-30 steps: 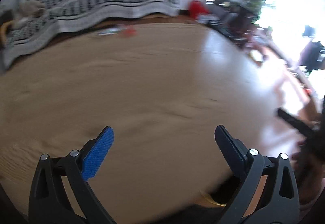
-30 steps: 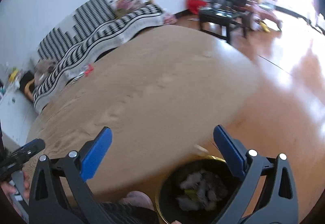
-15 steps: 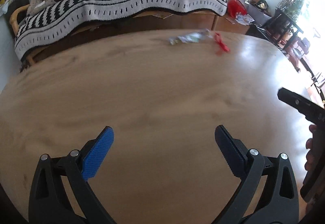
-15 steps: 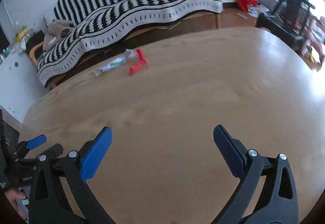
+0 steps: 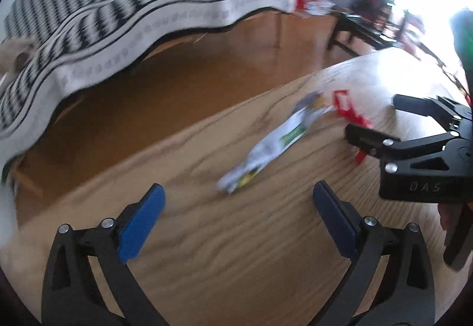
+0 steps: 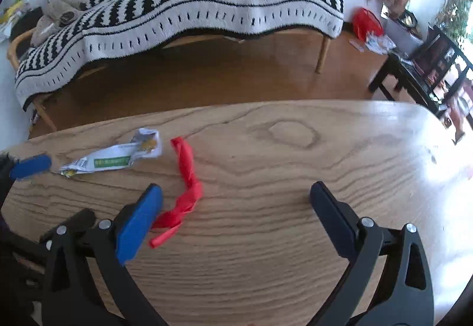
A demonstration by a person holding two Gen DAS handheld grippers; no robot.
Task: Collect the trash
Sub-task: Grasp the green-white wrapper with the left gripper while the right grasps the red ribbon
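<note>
A white wrapper (image 6: pixel 113 159) and a red strip (image 6: pixel 184 184) lie on the wooden table (image 6: pixel 280 237), left of the middle of the right picture, with the right gripper (image 6: pixel 235 218) and left gripper (image 5: pixel 236 222) both wide apart, holding nothing.

Beyond the far edge of the wooden worktop (image 6: pixel 266 237) stands a sofa draped in a black-and-white striped blanket (image 6: pixel 207 0). A brown stuffed toy (image 6: pixel 59 12) lies at its left end. A red bag (image 6: pixel 366 22) sits on the floor near a dark side table (image 6: pixel 419 68).
</note>
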